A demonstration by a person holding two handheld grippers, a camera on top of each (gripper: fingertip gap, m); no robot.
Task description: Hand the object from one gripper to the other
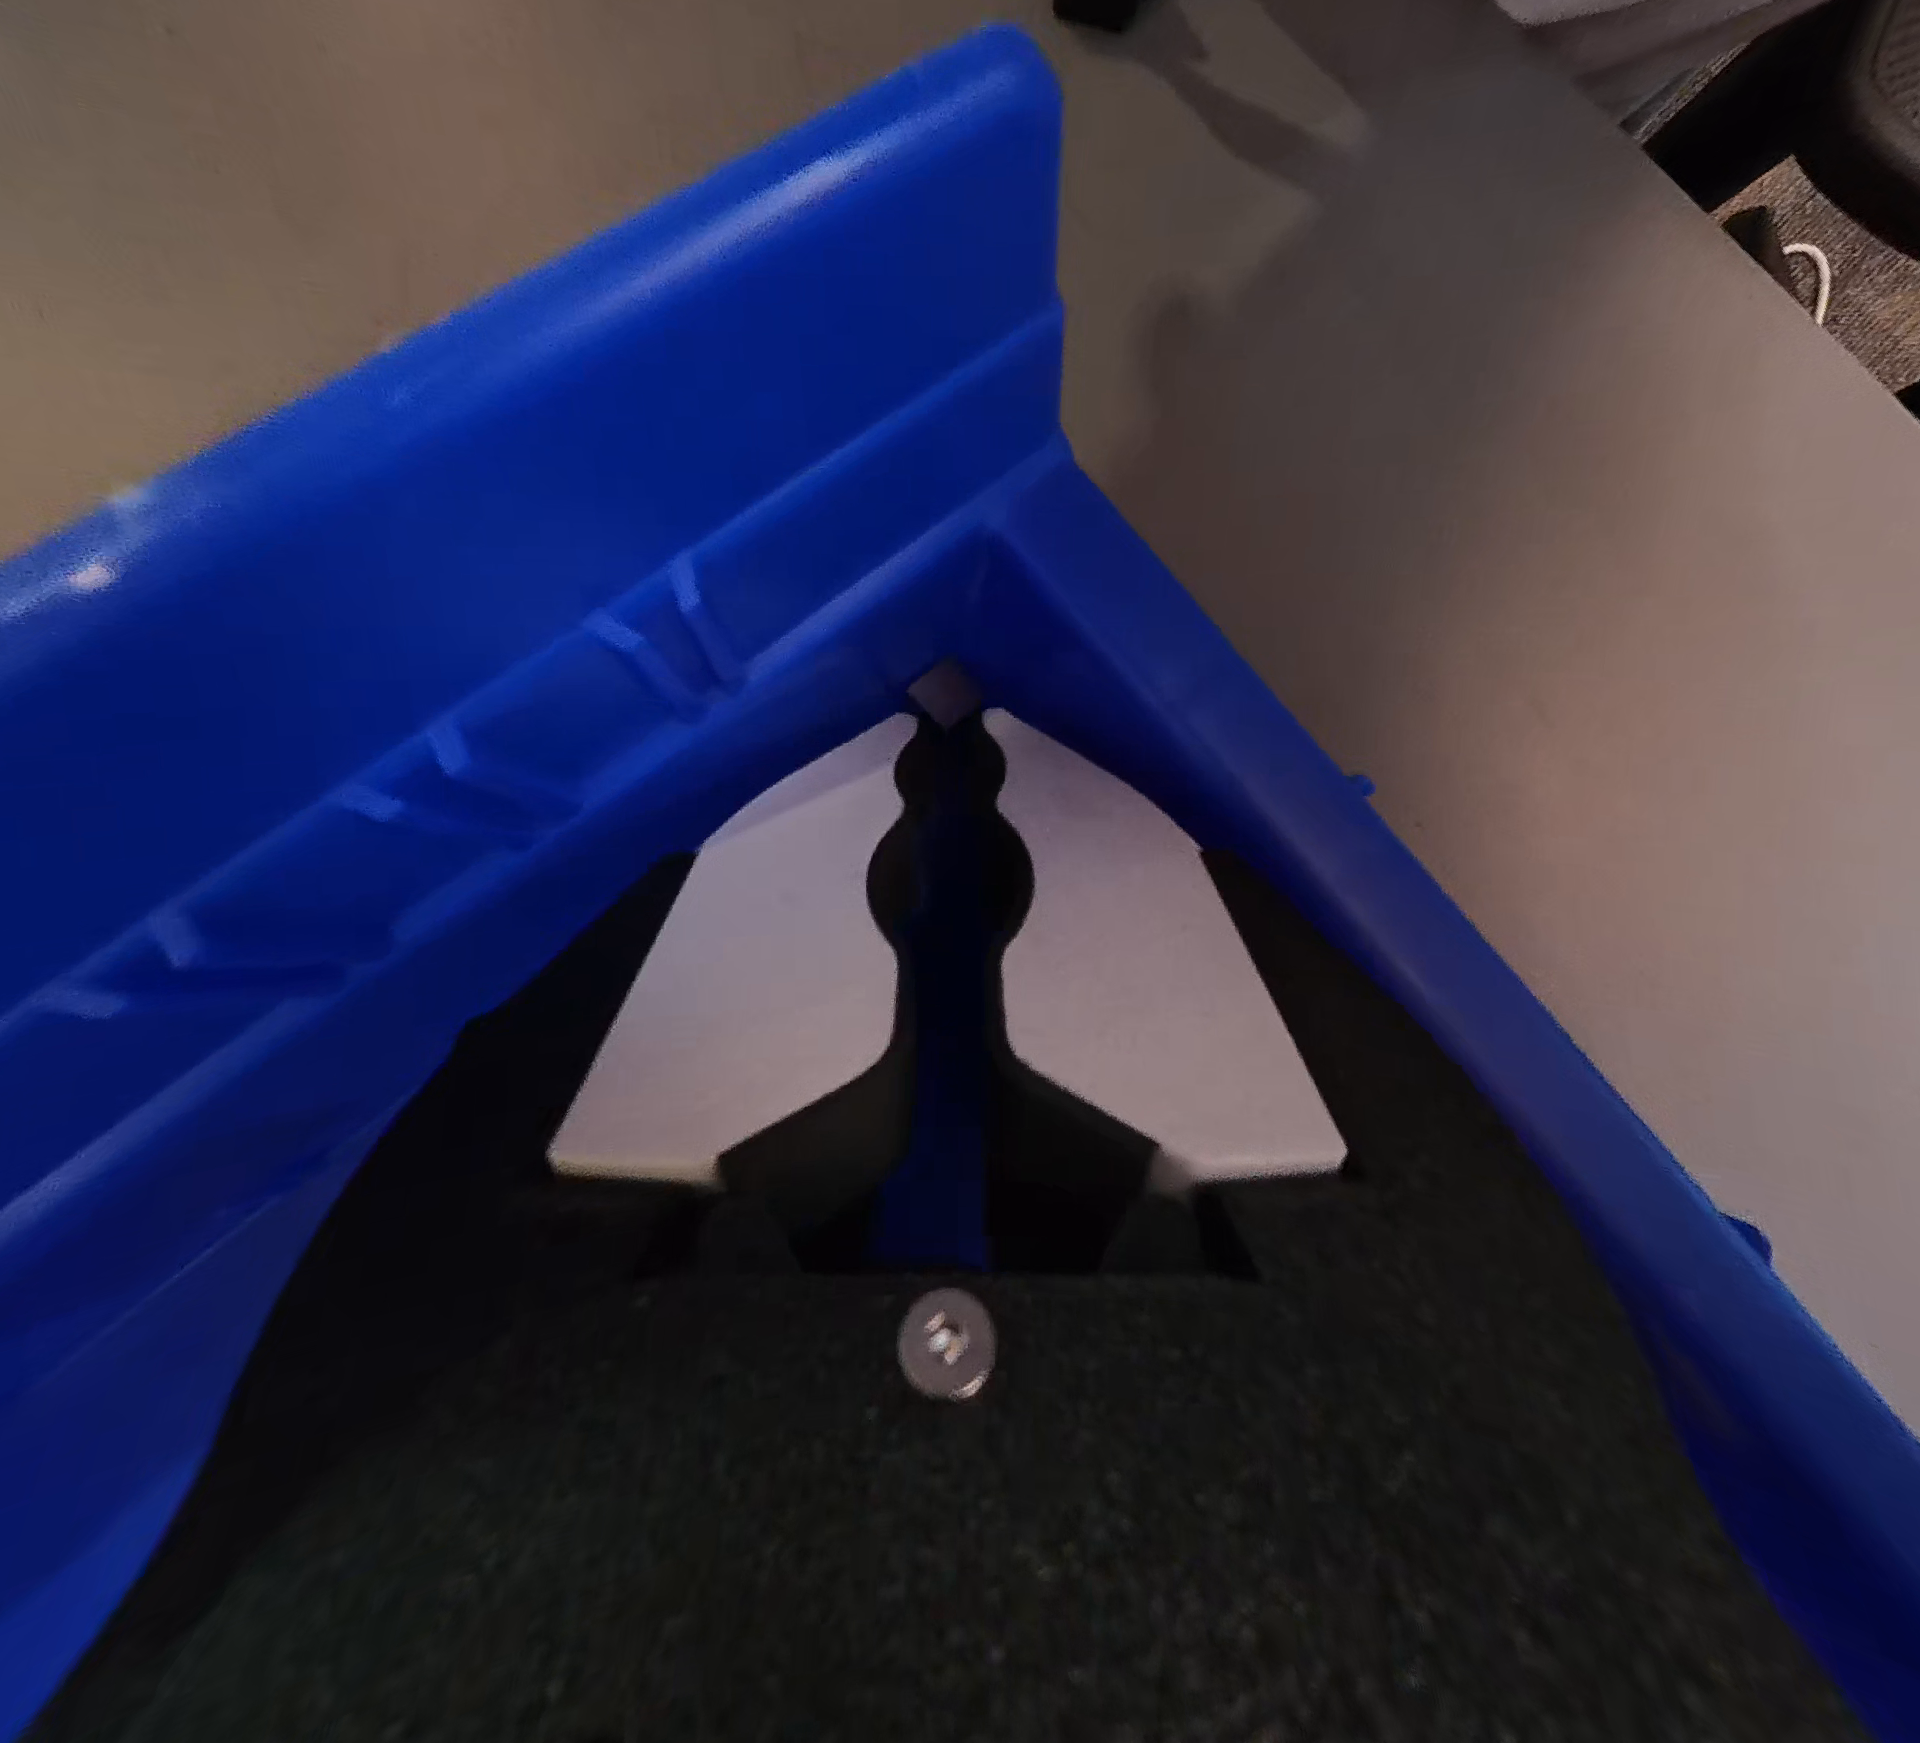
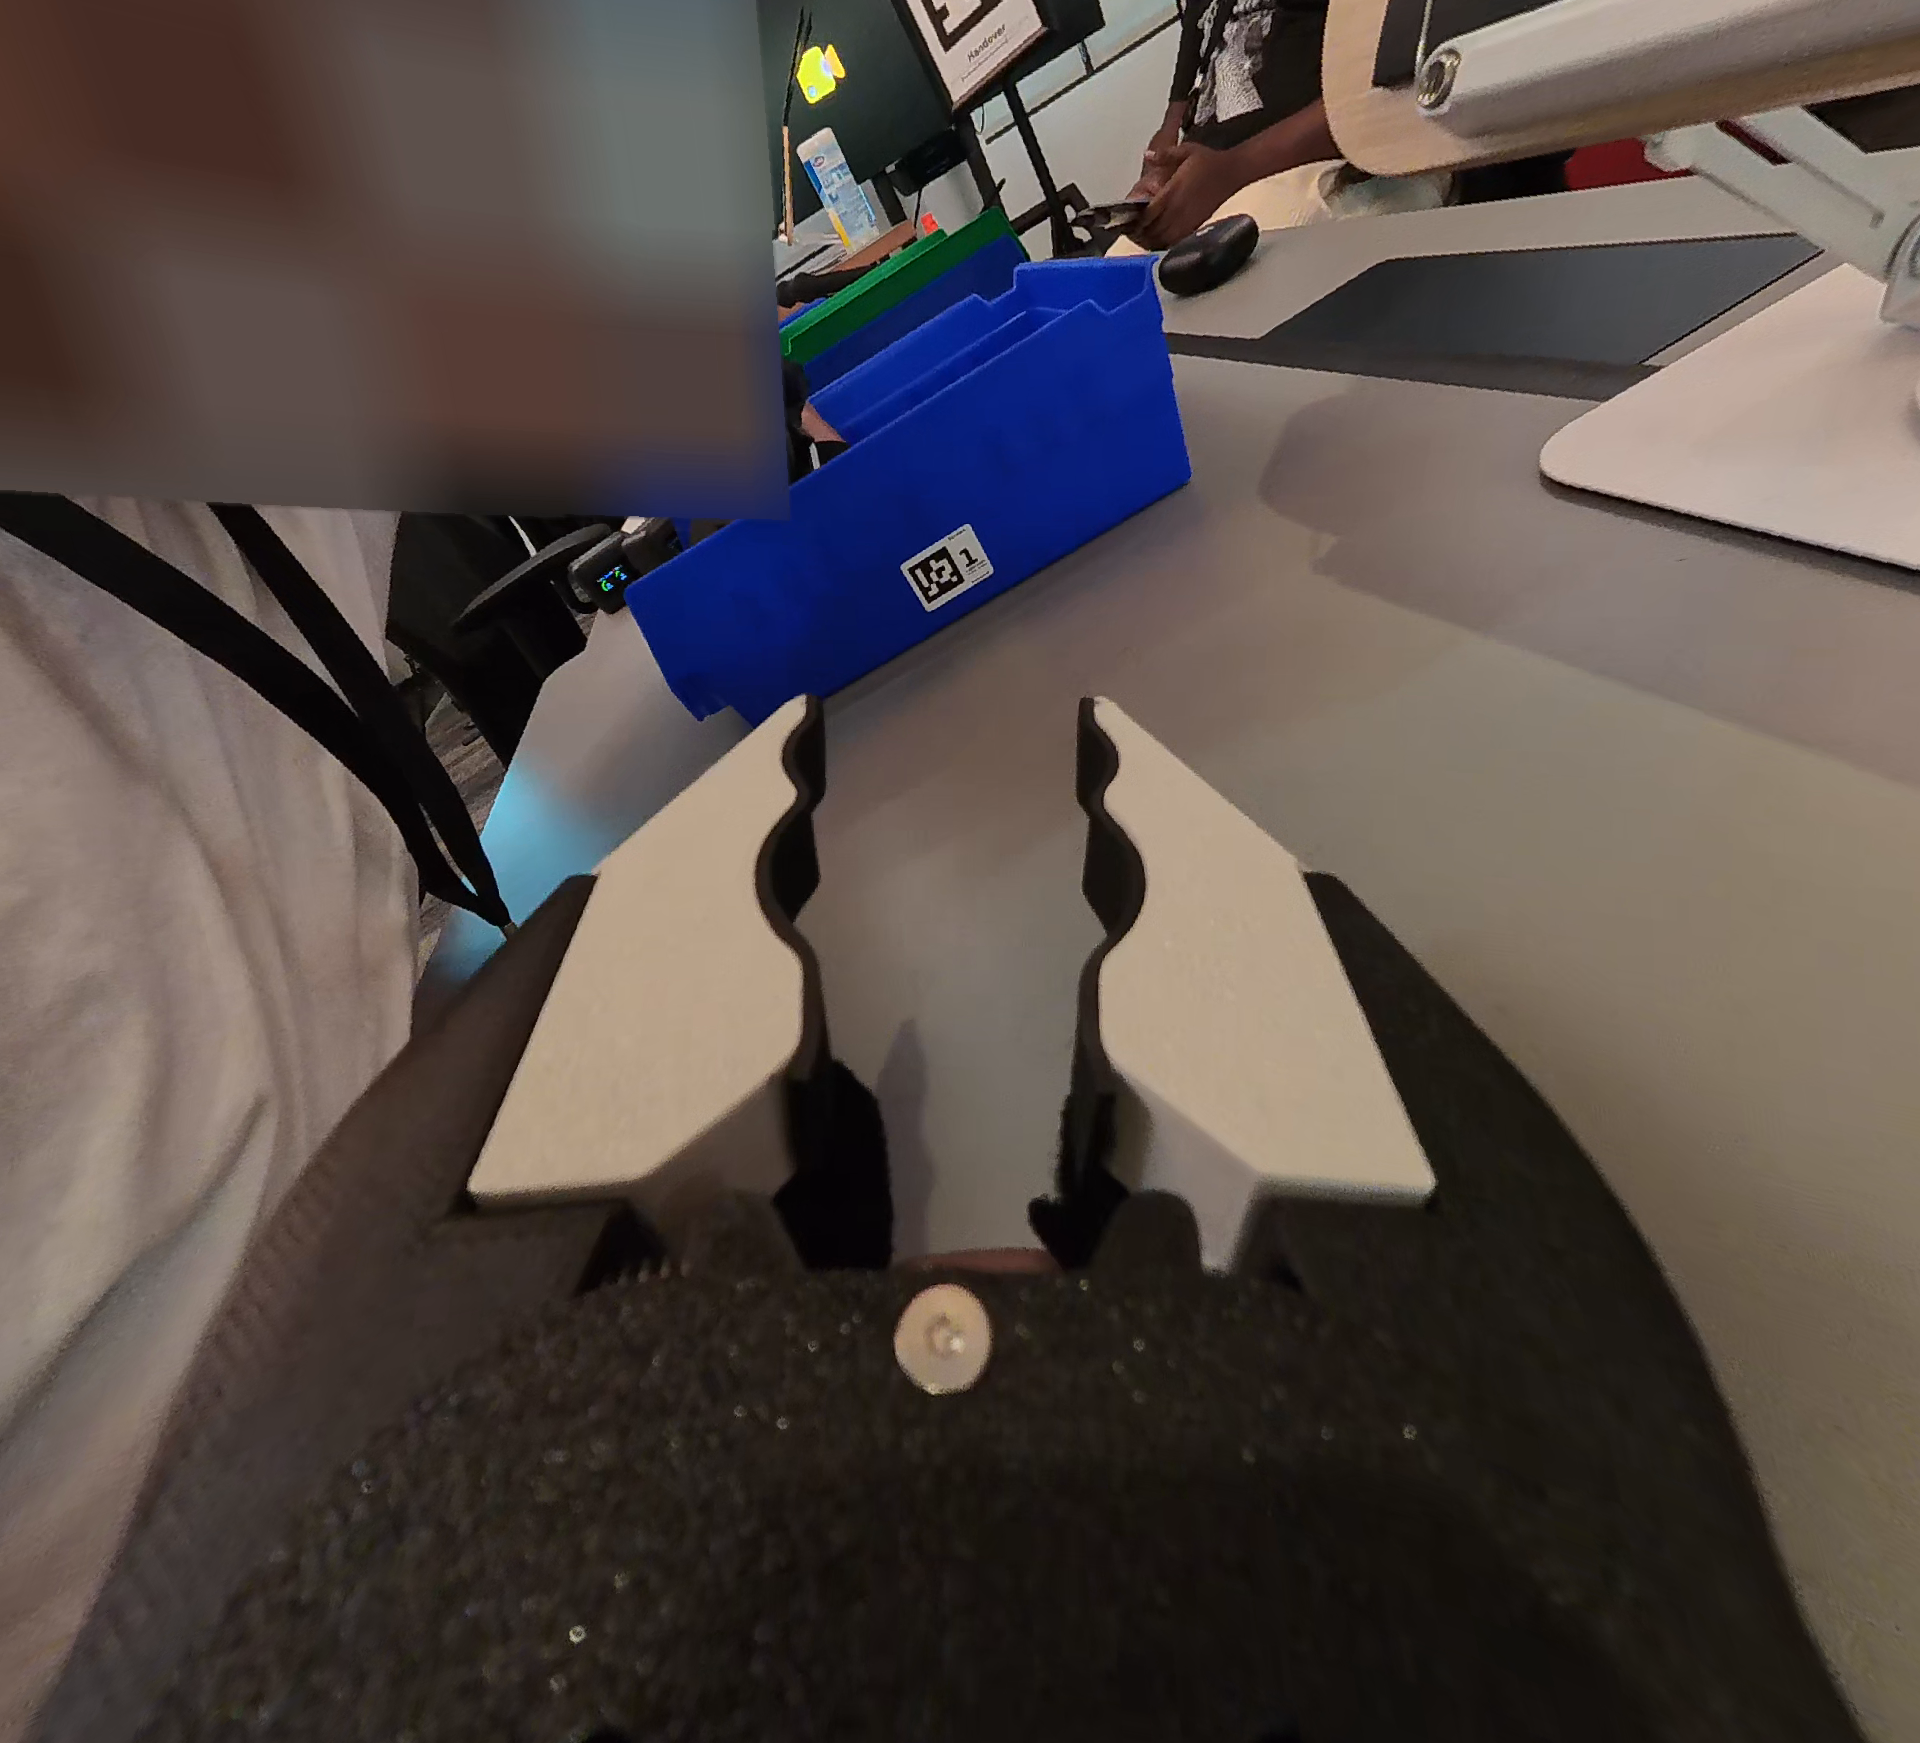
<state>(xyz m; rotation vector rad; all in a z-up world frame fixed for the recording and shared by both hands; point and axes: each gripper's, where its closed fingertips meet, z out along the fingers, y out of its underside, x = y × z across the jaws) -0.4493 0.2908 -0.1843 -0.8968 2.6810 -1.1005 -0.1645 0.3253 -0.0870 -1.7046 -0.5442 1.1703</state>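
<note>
Left gripper (image 1: 948,737): jaws closed on a corner wall of the blue bin (image 1: 499,571), held above the grey table (image 1: 1455,550) | Right gripper (image 2: 948,737): jaws apart, empty, near the blue bin (image 2: 935,488) | Bin: on the table, white sticker (image 2: 945,573) on its side | Behind bin: green bin (image 2: 883,291), black mouse (image 2: 1208,254)

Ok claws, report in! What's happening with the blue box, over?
Left gripper shut on blue bin, gripping its wall at the corner. Right gripper open, empty, over grey table. Nothing in the way.
</note>
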